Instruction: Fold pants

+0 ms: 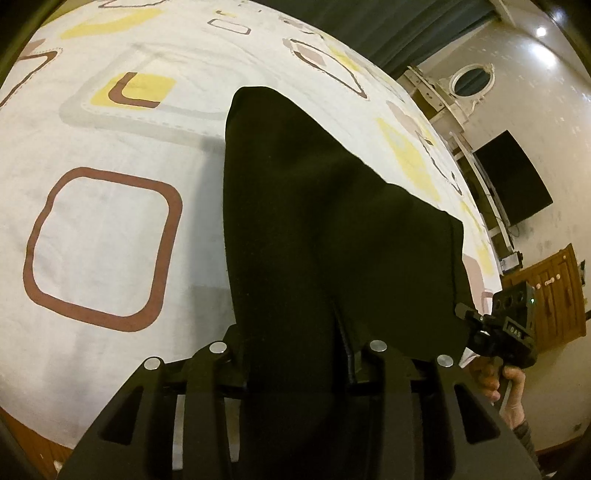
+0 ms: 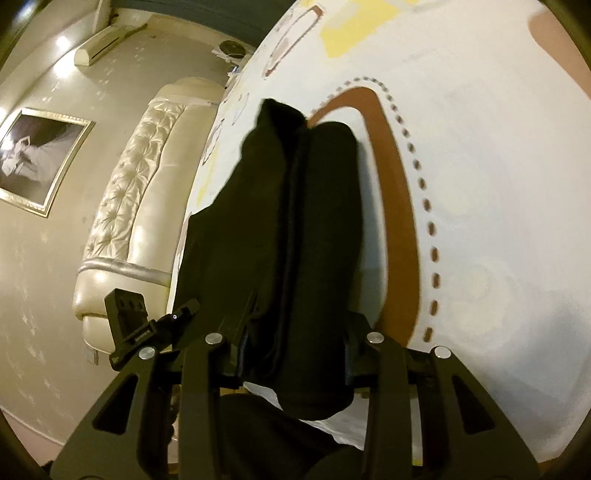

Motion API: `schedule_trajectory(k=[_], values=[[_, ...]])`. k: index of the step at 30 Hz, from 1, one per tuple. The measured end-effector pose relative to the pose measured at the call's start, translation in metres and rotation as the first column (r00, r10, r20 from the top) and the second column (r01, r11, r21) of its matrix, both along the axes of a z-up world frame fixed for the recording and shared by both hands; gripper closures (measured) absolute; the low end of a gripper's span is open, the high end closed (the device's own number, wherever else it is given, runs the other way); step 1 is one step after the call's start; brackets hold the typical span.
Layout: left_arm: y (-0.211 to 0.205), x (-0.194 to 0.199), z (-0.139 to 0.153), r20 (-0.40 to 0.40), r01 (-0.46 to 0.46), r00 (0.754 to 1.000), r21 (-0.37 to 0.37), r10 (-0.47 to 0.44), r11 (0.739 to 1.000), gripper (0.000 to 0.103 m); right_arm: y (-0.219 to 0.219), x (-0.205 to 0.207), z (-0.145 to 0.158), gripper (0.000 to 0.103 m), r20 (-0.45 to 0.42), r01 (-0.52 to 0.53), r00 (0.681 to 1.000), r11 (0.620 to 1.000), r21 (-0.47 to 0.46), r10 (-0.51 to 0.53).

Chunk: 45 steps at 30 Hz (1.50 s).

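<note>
Black pants point(image 1: 314, 221) hang lifted over a bed with a white sheet point(image 1: 110, 229) printed with brown and yellow squares. My left gripper point(image 1: 299, 358) is shut on one edge of the pants, and the cloth runs forward from its jaws. My right gripper point(image 2: 295, 354) is shut on another edge of the pants point(image 2: 295, 221), bunched with a seam down the middle. The right gripper also shows in the left wrist view point(image 1: 498, 328), at the far right beside the cloth. The left gripper shows in the right wrist view point(image 2: 147, 328) at the lower left.
A cream tufted headboard point(image 2: 129, 206) and a framed picture point(image 2: 37, 158) stand left of the bed. A dark TV screen point(image 1: 517, 177), a wooden cabinet point(image 1: 554, 291) and a dark curtain point(image 1: 388, 26) line the far wall.
</note>
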<state>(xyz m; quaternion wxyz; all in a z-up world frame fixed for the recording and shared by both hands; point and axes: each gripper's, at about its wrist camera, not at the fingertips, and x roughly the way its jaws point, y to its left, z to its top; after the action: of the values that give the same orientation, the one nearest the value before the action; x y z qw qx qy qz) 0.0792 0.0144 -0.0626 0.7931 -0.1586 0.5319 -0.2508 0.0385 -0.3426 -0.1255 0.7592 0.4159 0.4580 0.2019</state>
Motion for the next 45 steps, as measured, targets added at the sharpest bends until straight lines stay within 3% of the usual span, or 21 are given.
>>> schedule_trajectory(k=[29,31,34,38,40,45], values=[[-0.001,0.006,-0.005,0.035,0.006,0.999,0.024,-0.007,1.000,0.058,-0.005,-0.002,-0.003,0.067,0.018,0.025,1.000,0.999,0.021,-0.025],[-0.001,0.006,-0.004,0.041,0.005,0.999,0.038,-0.006,0.999,0.051,-0.004,-0.001,-0.002,0.066,0.016,0.023,1.000,1.000,0.021,-0.023],[0.000,0.004,-0.001,0.078,-0.003,0.997,0.090,-0.004,0.996,0.032,-0.006,-0.001,-0.001,0.060,0.010,0.016,1.000,0.999,0.034,-0.016],[0.018,-0.001,0.011,0.119,0.008,0.993,0.068,-0.016,0.998,0.027,-0.015,-0.001,0.009,0.052,0.002,0.020,1.000,0.999,0.029,-0.020],[0.026,0.003,0.013,0.126,0.009,0.992,0.039,-0.014,0.999,0.022,-0.025,0.002,0.018,0.040,0.028,0.045,0.999,0.999,0.002,-0.045],[0.034,0.045,-0.003,0.059,-0.003,0.998,-0.034,0.005,0.999,0.022,-0.041,0.034,0.018,0.033,0.027,0.080,0.996,0.997,0.020,-0.080]])
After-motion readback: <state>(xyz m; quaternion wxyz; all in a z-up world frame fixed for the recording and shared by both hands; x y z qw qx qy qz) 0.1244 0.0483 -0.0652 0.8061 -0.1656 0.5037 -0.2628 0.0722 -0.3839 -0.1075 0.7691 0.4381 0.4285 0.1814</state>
